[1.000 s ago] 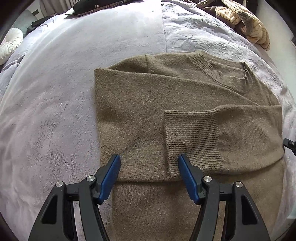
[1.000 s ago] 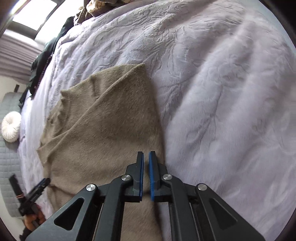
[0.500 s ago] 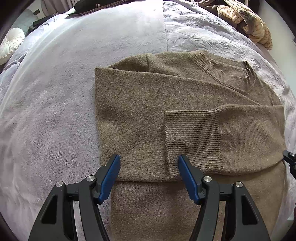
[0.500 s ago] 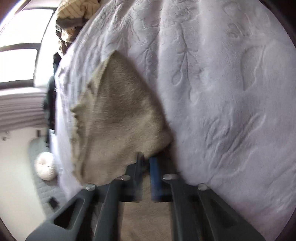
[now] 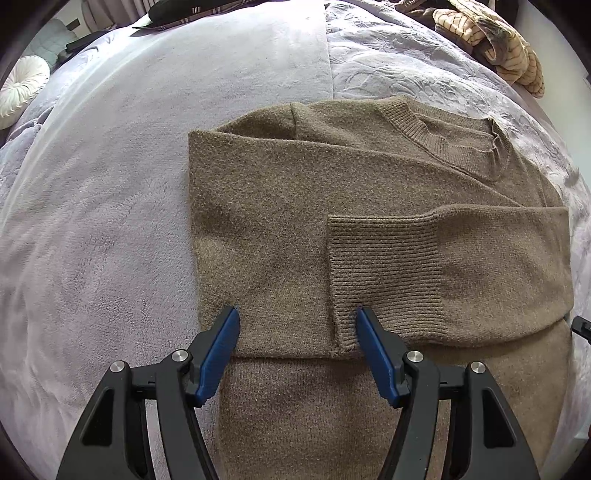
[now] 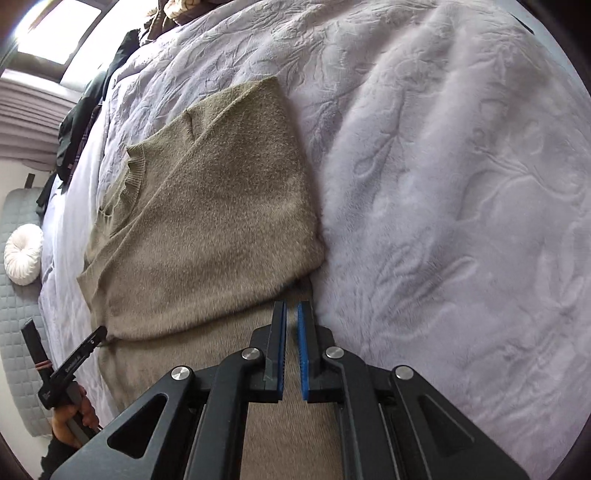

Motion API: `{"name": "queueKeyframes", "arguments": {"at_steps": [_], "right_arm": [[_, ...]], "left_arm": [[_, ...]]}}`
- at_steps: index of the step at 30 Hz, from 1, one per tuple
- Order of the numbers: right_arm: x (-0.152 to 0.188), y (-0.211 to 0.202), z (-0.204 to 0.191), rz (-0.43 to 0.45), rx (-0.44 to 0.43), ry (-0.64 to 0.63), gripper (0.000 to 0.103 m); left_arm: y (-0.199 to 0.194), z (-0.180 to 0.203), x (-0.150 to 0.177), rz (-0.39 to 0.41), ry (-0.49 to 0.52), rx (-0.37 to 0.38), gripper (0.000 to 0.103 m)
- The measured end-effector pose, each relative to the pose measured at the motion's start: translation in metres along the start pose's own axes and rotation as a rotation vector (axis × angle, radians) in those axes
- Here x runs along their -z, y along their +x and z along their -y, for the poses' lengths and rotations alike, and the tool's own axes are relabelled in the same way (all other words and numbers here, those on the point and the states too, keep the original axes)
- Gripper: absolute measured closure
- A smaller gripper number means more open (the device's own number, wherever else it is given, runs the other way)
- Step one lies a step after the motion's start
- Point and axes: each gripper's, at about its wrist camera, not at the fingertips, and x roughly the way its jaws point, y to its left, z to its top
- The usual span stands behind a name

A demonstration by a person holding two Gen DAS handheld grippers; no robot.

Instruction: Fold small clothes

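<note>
An olive-brown knit sweater (image 5: 332, 206) lies flat on the bed with both sleeves folded across its chest. The ribbed cuff (image 5: 384, 258) of the top sleeve ends near the middle. My left gripper (image 5: 297, 314) is open, pointing down over the lower edge of the folded sleeves, its fingers straddling the fabric beside the cuff without pinching it. In the right wrist view the sweater (image 6: 221, 206) fills the left half. My right gripper (image 6: 291, 306) is shut at the sweater's right edge, just below the folded sleeve, with nothing seen between its pads.
A lavender plush bed cover (image 5: 110, 221) surrounds the sweater, embossed on the right side (image 6: 443, 184). A pile of striped clothes (image 5: 495, 40) sits far right, dark garments (image 5: 207, 11) far back, and a white round cushion (image 5: 22, 88) far left. A hand (image 6: 74, 421) holds the left gripper.
The right gripper shifted along the sweater's right edge; its view swung and blurred half a second ago and is steady again. The left gripper and the sweater have not moved.
</note>
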Motion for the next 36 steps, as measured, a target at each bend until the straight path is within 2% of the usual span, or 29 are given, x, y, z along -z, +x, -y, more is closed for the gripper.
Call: {"name": "queueKeyframes", "arguments": {"at_steps": [14, 22, 25, 26, 28, 29, 30, 31, 32, 33, 36], "right_arm": [[0.023, -0.009, -0.009, -0.019, -0.019, 0.007, 0.096], [0.044, -0.015, -0.019, -0.042, -0.005, -0.019, 0.096], [0.053, -0.021, -0.02, -0.043, -0.006, -0.023, 0.095], [0.056, -0.023, -0.02, -0.044, -0.006, -0.023, 0.092], [0.062, -0.026, -0.02, -0.047, -0.006, -0.022, 0.069], [0.066, -0.028, -0.02, -0.048, -0.004, -0.021, 0.044], [0.069, -0.03, -0.021, -0.044, -0.007, -0.022, 0.037], [0.073, -0.033, -0.022, -0.041, -0.015, -0.028, 0.037], [0.075, -0.034, -0.024, -0.043, -0.022, -0.035, 0.037], [0.078, -0.035, -0.025, -0.048, -0.025, -0.044, 0.037], [0.087, -0.038, -0.03, -0.059, -0.028, -0.063, 0.036]], "left_arm": [[-0.016, 0.003, 0.009, -0.046, -0.005, -0.001, 0.036], [-0.045, 0.009, 0.031, -0.066, 0.007, 0.03, 0.036], [-0.058, 0.019, 0.04, -0.072, 0.04, 0.04, 0.036], [-0.062, 0.02, 0.044, -0.072, 0.05, 0.04, 0.036], [-0.069, 0.021, 0.049, -0.081, 0.057, 0.047, 0.036], [-0.071, 0.022, 0.051, -0.089, 0.057, 0.049, 0.036], [-0.074, 0.022, 0.055, -0.093, 0.06, 0.048, 0.035], [-0.077, 0.021, 0.06, -0.091, 0.068, 0.044, 0.03], [-0.079, 0.022, 0.063, -0.084, 0.075, 0.035, 0.01], [-0.083, 0.022, 0.067, -0.071, 0.079, 0.026, 0.001], [-0.088, 0.02, 0.075, -0.065, 0.085, 0.027, 0.001]]}}
